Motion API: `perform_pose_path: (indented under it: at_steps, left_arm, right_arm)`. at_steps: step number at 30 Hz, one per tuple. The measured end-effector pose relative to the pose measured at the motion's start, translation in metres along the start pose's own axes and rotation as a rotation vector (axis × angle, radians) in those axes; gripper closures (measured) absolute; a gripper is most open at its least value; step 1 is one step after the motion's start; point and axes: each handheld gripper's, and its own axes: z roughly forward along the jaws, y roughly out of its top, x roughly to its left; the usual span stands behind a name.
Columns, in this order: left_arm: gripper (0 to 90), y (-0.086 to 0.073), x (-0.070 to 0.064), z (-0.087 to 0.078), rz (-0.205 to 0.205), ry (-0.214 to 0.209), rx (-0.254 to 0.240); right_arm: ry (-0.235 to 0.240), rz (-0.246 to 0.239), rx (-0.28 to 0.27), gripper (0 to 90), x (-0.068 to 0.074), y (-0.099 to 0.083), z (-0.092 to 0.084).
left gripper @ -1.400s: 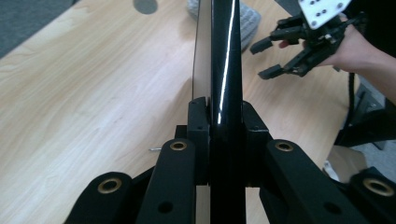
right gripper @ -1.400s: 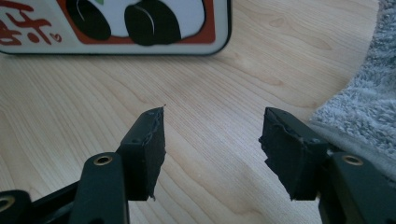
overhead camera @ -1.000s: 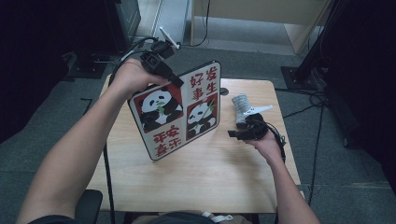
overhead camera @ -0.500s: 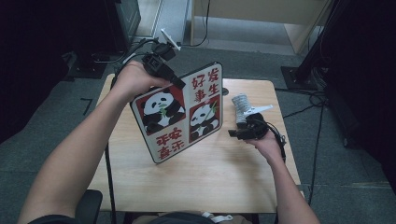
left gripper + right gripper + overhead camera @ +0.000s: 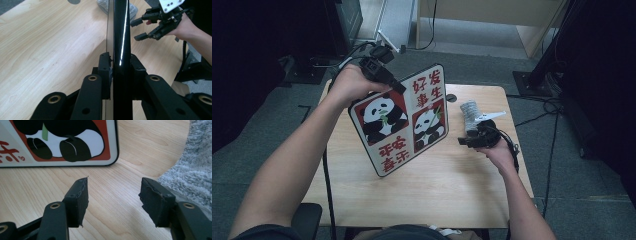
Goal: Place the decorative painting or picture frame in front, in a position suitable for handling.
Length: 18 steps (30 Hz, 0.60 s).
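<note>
While the wooden table (image 5: 422, 200) is carrying the panda board (image 5: 401, 120) tilted on its lower corner near the middle, the left gripper (image 5: 119, 72) is pinching the board's top edge toward the far left corner, its jaws having just been easing slightly with the board between them. The right gripper (image 5: 113, 195) is hovering empty and half open just beside the board's right edge, near the grey cloth (image 5: 470, 114) at the right edge. The board seems mid-handover or being set down, so next the right gripper should be closing on that edge.
</note>
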Motion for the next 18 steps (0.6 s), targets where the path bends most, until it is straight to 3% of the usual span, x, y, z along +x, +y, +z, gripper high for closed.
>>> perform_pose_path:
  at_steps: [3, 4, 13, 18]
  left_arm:
    - [67.8, 0.001, -0.001, 0.003, 0.007, -0.010, 0.028]
    - [66.7, 0.002, -0.002, 0.004, 0.011, 0.006, 0.036]
    - [53.9, -0.004, 0.000, -0.003, -0.001, -0.019, -0.029]
    - [47.2, -0.011, 0.001, -0.012, 0.005, 0.004, -0.065]
  right_arm:
    - [-0.011, 0.000, 0.009, 40.2, 0.000, 0.000, 0.000]
    - [-0.010, 0.000, 0.009, 40.2, -0.002, 0.000, 0.001]
    - [-0.019, 0.017, -0.021, 40.2, -0.006, 0.001, -0.002]
    - [-0.024, 0.013, -0.019, 40.3, -0.010, 0.003, -0.001]
